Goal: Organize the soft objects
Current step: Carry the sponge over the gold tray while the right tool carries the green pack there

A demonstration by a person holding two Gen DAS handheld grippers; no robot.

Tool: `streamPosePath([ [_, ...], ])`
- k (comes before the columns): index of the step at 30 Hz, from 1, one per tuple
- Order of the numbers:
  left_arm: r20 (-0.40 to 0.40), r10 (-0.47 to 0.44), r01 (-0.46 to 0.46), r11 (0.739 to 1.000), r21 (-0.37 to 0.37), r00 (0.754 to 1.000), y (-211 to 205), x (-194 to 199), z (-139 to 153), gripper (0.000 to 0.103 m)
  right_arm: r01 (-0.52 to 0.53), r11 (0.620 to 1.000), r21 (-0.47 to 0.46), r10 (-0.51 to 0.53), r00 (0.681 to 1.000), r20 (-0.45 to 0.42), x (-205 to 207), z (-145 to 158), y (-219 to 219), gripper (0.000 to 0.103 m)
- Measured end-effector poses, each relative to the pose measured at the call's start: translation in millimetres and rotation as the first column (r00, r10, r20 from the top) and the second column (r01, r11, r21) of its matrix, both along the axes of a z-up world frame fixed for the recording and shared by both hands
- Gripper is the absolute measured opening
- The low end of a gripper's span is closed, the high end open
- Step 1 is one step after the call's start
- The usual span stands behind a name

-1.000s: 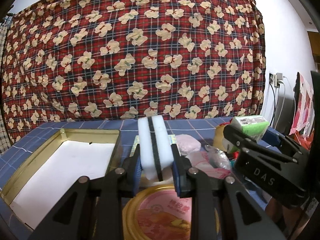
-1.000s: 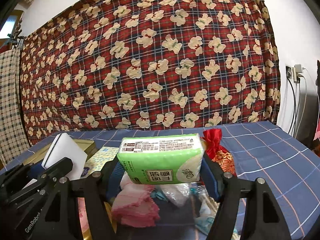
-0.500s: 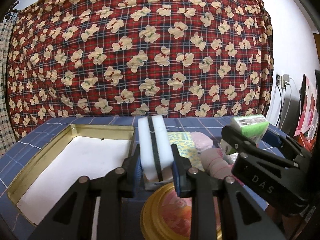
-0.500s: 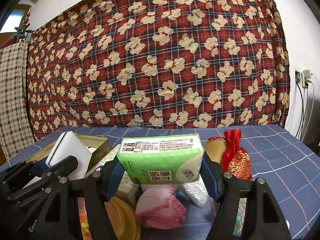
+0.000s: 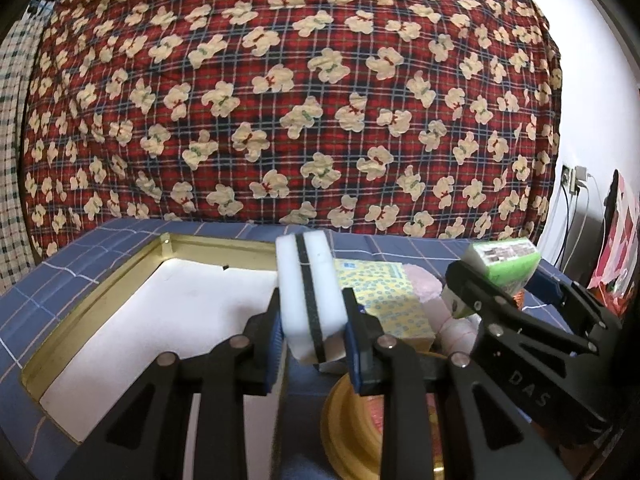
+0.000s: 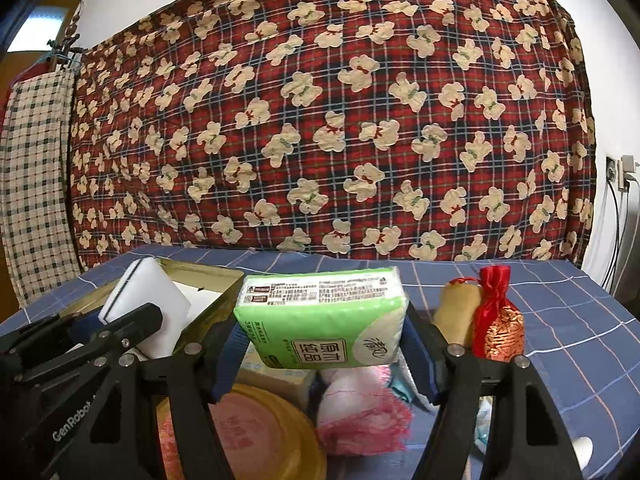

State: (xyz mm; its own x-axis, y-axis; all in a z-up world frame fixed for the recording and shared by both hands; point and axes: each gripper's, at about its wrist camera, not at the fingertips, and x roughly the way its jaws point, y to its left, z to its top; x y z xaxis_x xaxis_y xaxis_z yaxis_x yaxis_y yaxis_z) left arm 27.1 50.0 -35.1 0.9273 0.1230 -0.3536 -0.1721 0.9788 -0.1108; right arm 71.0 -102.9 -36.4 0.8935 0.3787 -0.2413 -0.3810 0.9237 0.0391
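Gold-rimmed tray [image 5: 100, 296] with a white floor lay at far left on the blue checked tablecloth [image 6: 560, 320], as I saw it through the left wrist camera. Next to the right, my left gripper [image 5: 312, 344] was clenched on a white sponge [image 5: 310, 300] with a dark middle layer, held on edge above the tray's right rim. Behind and right of it sat a yellow dotted tissue pack [image 5: 380, 300], then a pink fringed cloth [image 6: 360, 408] lying low on the table. A round gold tin lid [image 6: 256, 432] with a pink face lay below and between the two grippers. My right gripper [image 6: 324, 352] was clamped on a green tissue pack [image 6: 324, 316], gripped by its short ends and held flat above the pink cloth. Furthest right, a tan roll [image 6: 458, 312] and a red drawstring pouch [image 6: 496, 320] stood touching each other on the tablecloth. A red plaid bear-print blanket [image 6: 320, 120] hung behind everything.
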Motion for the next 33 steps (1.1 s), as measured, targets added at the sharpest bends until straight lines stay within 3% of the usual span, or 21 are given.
streamPosePath([
  [18, -0.013, 0.076, -0.077, 0.996, -0.037, 0.997, 41, -11, -4, 0.025, -0.092, 0.996, -0.021, 0.092, 0.996, 0.006, -17, 1, 39, 0.071],
  [33, -0.039, 0.11, -0.11, 0.994, -0.02, 0.993, 69, -14, -6, 0.025, -0.134, 0.99, -0.043, 0.133, 0.991, -0.01, -20, 0, 77, 0.072],
])
